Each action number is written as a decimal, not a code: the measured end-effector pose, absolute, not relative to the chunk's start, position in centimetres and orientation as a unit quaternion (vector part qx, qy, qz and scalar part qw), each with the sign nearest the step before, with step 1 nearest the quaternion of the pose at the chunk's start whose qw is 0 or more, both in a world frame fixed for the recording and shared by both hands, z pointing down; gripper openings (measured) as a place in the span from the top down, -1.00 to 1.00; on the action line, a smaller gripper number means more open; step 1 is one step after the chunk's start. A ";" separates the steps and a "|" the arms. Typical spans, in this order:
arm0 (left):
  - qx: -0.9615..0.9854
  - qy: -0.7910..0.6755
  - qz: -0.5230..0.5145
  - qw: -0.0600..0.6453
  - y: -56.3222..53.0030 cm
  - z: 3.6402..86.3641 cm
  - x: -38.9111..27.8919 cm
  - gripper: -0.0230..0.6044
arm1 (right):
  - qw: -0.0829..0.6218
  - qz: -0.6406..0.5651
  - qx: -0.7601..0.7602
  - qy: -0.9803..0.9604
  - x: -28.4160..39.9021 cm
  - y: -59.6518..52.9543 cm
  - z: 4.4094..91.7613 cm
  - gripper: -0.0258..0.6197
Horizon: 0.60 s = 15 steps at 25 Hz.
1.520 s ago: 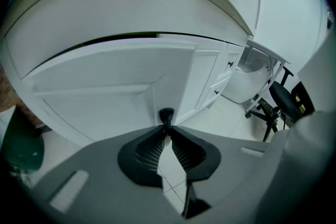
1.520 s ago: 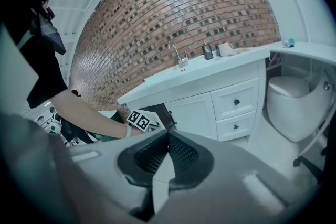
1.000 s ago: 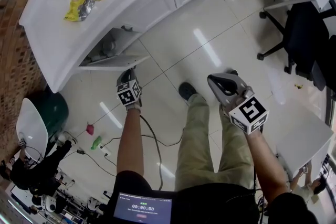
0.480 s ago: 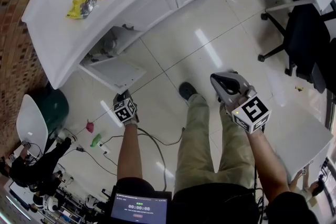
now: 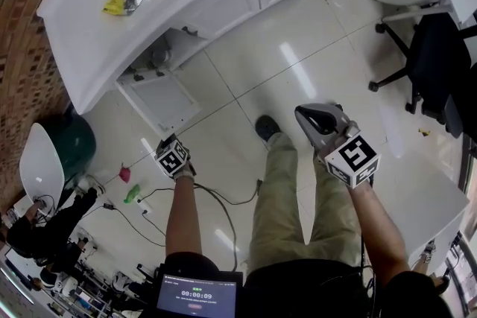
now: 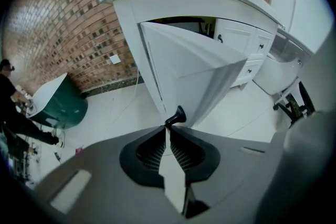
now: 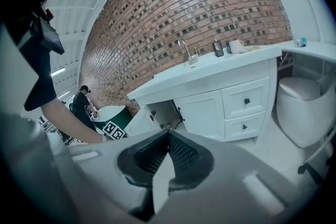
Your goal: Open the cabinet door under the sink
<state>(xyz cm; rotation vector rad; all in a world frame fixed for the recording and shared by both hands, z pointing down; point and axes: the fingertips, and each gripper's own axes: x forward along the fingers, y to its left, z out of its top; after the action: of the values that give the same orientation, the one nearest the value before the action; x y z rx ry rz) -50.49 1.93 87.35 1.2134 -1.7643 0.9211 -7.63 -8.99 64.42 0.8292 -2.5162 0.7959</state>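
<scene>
The cabinet door (image 5: 160, 102) is swung wide open below the counter's (image 5: 82, 33) front edge. Its knob (image 6: 176, 115) is pinched by the clenched left gripper (image 6: 168, 126). The right gripper (image 7: 167, 134) is kept closed and empty. Only release is judged left.

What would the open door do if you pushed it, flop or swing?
Probably swing, not flop: the door looks like a flat, rigid panel hinged on one side. Its small dark knob might slip in a loose grip.
</scene>
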 end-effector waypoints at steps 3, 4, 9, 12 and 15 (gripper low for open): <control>0.447 -0.715 0.347 0.411 3.5 87.4 -51.7 0.88 | 0.191 0.281 0.286 -0.896 -8.2 -8.7 64.3 0.95; 0.442 -0.716 0.346 0.415 4.0 87.4 -51.8 0.88 | 0.193 0.281 0.284 -0.896 -8.4 -8.6 64.3 0.95; 0.455 -0.710 0.337 0.420 5.3 87.3 -50.7 0.88 | 0.202 0.278 0.263 -0.901 -10.4 -7.8 64.2 0.95; 0.460 -0.710 0.337 0.413 5.5 86.6 -49.9 0.88 | 0.209 0.270 0.236 -0.910 -12.2 -6.6 63.8 0.95; 0.473 -0.708 0.329 0.408 5.3 85.7 -48.9 0.88 | 0.216 0.261 0.218 -0.915 -13.4 -5.9 63.4 0.95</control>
<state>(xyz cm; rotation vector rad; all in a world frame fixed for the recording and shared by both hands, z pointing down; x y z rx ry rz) -48.88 5.26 85.69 1.1925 -1.7836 0.8294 -13.43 -5.86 63.38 0.6053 -2.5363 0.7235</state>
